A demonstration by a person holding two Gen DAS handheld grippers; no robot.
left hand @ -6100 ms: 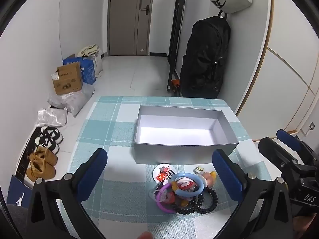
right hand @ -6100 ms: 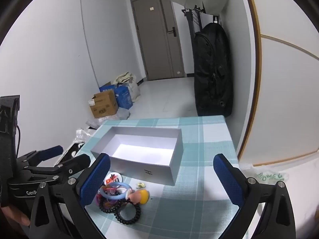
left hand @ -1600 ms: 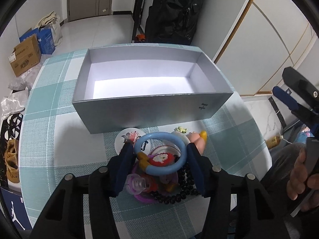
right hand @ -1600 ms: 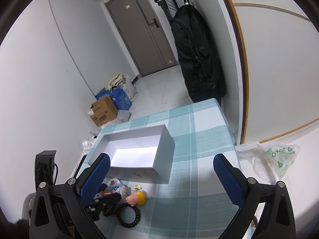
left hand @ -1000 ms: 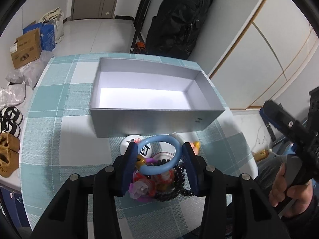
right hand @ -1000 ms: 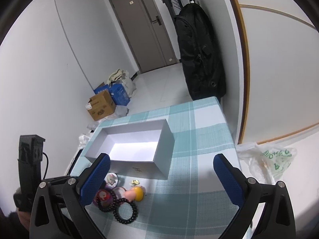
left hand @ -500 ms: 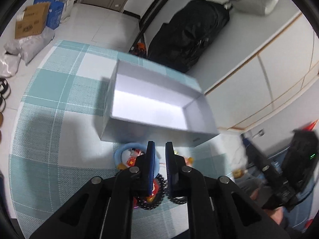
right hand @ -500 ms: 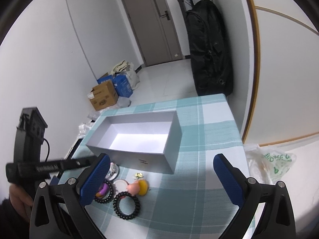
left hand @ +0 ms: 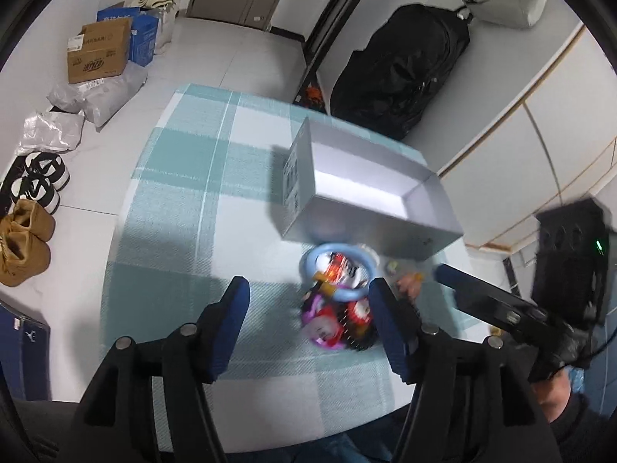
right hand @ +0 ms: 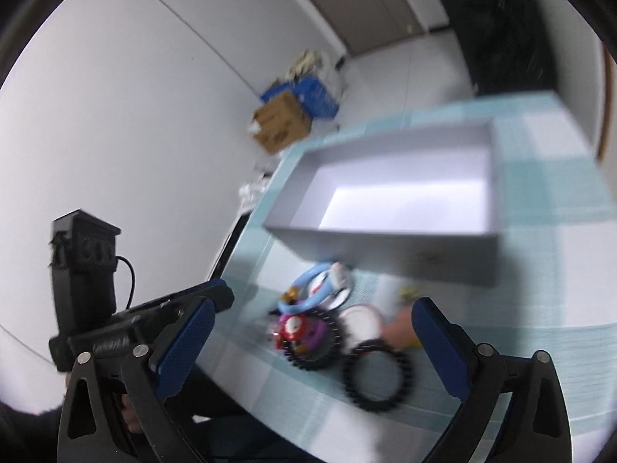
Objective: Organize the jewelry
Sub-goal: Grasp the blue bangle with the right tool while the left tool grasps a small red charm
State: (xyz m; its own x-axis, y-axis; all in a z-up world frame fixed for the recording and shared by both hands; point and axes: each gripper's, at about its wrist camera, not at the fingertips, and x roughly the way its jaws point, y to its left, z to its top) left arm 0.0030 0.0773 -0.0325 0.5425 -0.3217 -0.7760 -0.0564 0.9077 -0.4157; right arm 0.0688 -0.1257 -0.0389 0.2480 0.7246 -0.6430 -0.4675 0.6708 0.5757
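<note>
Jewelry pile point(left hand: 339, 301) sits on the counter point(left hand: 173, 231), on its teal plaid cloth, just in front of the grey open-top box point(left hand: 370, 200). Box interior shows nothing in it from either view. Light blue ring bracelet point(left hand: 337, 270) lies at the box-side edge of the pile, close under the box's front wall; whether it touches is unclear. Purple and red charm pieces point(right hand: 297, 332) lie below the ring, partly blurred. Black beaded bracelet point(right hand: 376, 376) lies apart at the near edge of the pile, flat on the cloth. White round piece point(right hand: 362, 326) lies between the black bracelet and the box. Small orange-yellow item point(right hand: 401, 332) is beside it, too blurred to name.

Left tongs point(left hand: 312, 328) are wide apart, holding nothing, raised above the cloth with the pile near the right finger. Right tongs point(right hand: 312, 343) are also wide, empty, framing the pile in the right wrist view. Both views are motion-blurred.

Floor beyond the counter holds a cardboard box point(left hand: 98, 52), shoes point(left hand: 23, 243) and a black bag point(left hand: 397, 73) against the wall.
</note>
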